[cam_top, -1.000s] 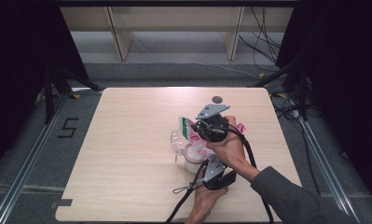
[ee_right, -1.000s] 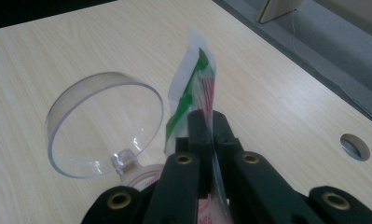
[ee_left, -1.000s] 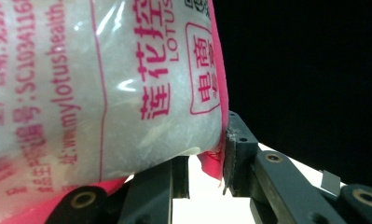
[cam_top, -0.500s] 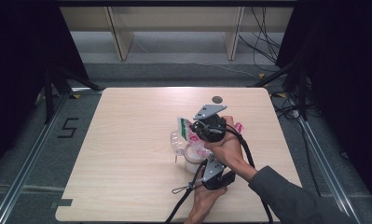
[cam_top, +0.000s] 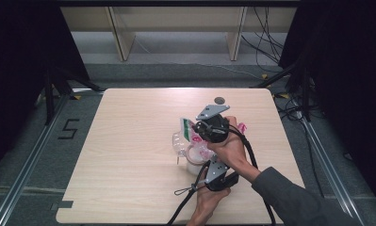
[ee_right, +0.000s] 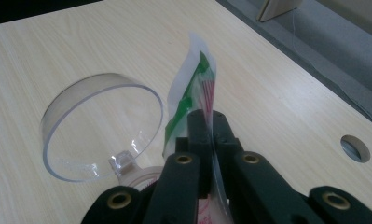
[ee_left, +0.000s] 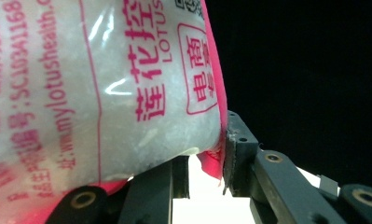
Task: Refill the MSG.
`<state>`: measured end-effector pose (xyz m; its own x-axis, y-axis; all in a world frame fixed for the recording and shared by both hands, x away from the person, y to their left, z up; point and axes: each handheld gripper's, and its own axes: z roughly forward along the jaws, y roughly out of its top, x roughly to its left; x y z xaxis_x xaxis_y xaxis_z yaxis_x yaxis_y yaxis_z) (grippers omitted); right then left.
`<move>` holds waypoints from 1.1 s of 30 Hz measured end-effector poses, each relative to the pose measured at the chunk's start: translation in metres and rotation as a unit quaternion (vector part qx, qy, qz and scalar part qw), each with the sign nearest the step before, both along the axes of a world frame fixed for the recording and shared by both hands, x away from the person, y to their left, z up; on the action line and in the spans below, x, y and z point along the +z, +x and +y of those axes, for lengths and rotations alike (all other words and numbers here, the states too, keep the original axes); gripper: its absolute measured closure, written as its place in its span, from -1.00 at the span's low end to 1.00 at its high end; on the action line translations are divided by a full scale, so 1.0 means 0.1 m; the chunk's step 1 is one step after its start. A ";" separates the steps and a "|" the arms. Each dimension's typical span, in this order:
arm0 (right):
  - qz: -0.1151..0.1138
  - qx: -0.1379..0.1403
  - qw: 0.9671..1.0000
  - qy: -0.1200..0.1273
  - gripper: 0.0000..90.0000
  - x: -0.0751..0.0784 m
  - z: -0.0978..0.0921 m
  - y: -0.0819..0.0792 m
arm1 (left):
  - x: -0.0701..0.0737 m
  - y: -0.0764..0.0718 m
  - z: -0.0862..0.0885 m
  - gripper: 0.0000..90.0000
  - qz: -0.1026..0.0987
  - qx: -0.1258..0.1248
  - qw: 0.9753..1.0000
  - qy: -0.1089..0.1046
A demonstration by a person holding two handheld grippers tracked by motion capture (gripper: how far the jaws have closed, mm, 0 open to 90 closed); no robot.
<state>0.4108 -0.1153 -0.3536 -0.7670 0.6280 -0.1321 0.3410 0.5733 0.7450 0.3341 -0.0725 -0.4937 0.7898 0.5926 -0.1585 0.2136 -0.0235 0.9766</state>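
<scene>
Two tongs on one pouch. Nearest me, my left tongs [cam_top: 213,165] sit at the near edge of the cluster on the desk [cam_top: 129,155], right of centre. In the left gripper view the jaws stand a little apart, with the red-edged bottom corner of the pouch [ee_left: 99,93] between them; the pouch body, white powder behind pink print, bulges over the left jaw. I cannot tell whether the corner is truly pinched or only resting in the gap.

Just beyond, a round tub [cam_top: 195,160] sits under the pouch, its clear hinged lid [ee_right: 102,123] flipped open to the left.

Farther still, my right tongs [ee_right: 207,123] are clamped tight on the green-and-white top strip of the pouch, jaws pressed together with the film sandwiched flat and the strip rising above them.

Judgement: step in hand is opening or emptying the pouch over the tub. To do it well:
- keep the right clamp firm and low on the strip;
- confirm the left bite before pulling;
- keep the pouch mouth above the tub, not the lid;
- move slowly, since powder shifts suddenly.

Far off, a round hole [cam_top: 219,100] in the desk.
</scene>
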 end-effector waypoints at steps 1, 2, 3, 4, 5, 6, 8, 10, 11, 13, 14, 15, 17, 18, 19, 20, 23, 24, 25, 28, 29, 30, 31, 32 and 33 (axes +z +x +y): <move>-0.002 0.000 1.000 0.000 1.00 0.00 -0.01 0.00 | 0.00 0.00 0.00 0.65 0.001 0.000 1.000 -0.001; -0.007 0.006 1.000 0.001 1.00 0.00 -0.01 0.01 | 0.00 0.01 0.00 0.66 0.002 0.001 1.000 -0.003; -0.008 0.009 1.000 0.001 1.00 0.00 -0.01 0.01 | 0.00 0.00 0.00 0.66 0.001 0.000 1.000 -0.002; -0.010 0.010 1.000 -0.002 1.00 0.01 -0.01 0.01 | 0.00 0.00 0.00 0.66 0.000 0.000 1.000 -0.001; -0.010 0.007 1.000 -0.002 1.00 0.00 -0.01 0.01 | 0.00 0.00 0.00 0.66 0.000 -0.001 1.000 0.002; -0.013 0.005 1.000 -0.002 1.00 0.00 -0.01 0.02 | 0.00 0.00 0.00 0.66 0.002 -0.001 1.000 0.000; -0.009 0.005 1.000 -0.002 1.00 0.00 -0.01 0.03 | 0.00 0.00 0.00 0.66 0.001 0.000 1.000 0.000; -0.009 0.000 1.000 0.000 1.00 0.00 0.00 0.02 | 0.00 0.00 0.00 0.66 0.000 -0.001 1.000 -0.002; -0.005 -0.002 1.000 0.000 1.00 0.00 -0.01 0.02 | 0.00 0.00 0.00 0.66 -0.001 -0.001 1.000 0.001; -0.001 -0.004 1.000 0.000 1.00 0.00 0.00 0.02 | 0.01 -0.01 0.00 0.65 0.001 -0.001 1.000 -0.002; -0.004 -0.003 1.000 0.000 1.00 0.00 0.00 0.01 | 0.01 0.00 0.00 0.65 -0.002 -0.001 1.000 0.000; -0.005 -0.004 1.000 0.001 1.00 0.00 0.00 0.02 | -0.01 0.01 -0.02 0.66 -0.007 -0.008 1.000 -0.020; -0.002 -0.002 1.000 0.000 1.00 0.00 0.00 0.02 | 0.00 0.00 0.00 0.66 -0.001 -0.001 1.000 -0.002; -0.003 -0.001 1.000 0.000 1.00 0.00 0.00 0.02 | 0.00 0.00 0.00 0.66 0.000 0.000 1.000 -0.003; -0.006 0.000 1.000 -0.002 1.00 0.00 0.00 0.02 | 0.00 0.00 0.00 0.66 -0.001 0.000 1.000 -0.004; -0.005 0.000 1.000 -0.002 1.00 0.00 0.00 0.02 | 0.00 0.00 0.00 0.66 -0.001 0.000 1.000 -0.005; -0.001 -0.002 1.000 0.003 1.00 0.01 0.00 0.02 | 0.00 0.01 -0.01 0.66 0.001 0.002 1.000 -0.008; -0.005 0.001 1.000 0.000 1.00 0.02 0.00 0.01 | 0.00 0.01 -0.01 0.66 0.000 0.002 1.000 -0.009; -0.008 0.009 1.000 -0.002 1.00 0.02 0.00 0.02 | 0.00 0.01 -0.01 0.66 0.000 0.002 1.000 -0.008; -0.008 -0.001 1.000 -0.003 1.00 0.01 0.00 0.01 | 0.00 0.01 -0.01 0.66 0.004 -0.001 1.000 -0.008; -0.007 0.004 1.000 -0.009 1.00 0.00 0.01 0.01 | -0.01 0.00 -0.01 0.66 0.004 0.000 1.000 -0.010; -0.008 0.009 1.000 -0.010 1.00 0.00 0.02 0.02 | -0.01 0.00 -0.01 0.66 0.004 0.002 1.000 -0.009; -0.008 0.008 1.000 -0.008 1.00 0.00 0.02 0.02 | -0.01 0.01 0.00 0.66 0.003 0.001 1.000 -0.007; -0.008 0.002 1.000 -0.007 1.00 0.01 0.01 0.01 | -0.01 0.01 0.00 0.66 0.004 0.000 1.000 -0.007; -0.012 -0.001 1.000 -0.006 1.00 0.00 0.02 0.02 | -0.01 0.01 0.00 0.66 0.004 0.001 1.000 -0.007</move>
<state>0.4126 -0.1133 -0.3540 -0.7615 0.6285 -0.1586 0.3243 0.5812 0.7463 0.3350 -0.0724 -0.4945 0.7875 0.5913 -0.1739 0.2223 -0.0094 0.9749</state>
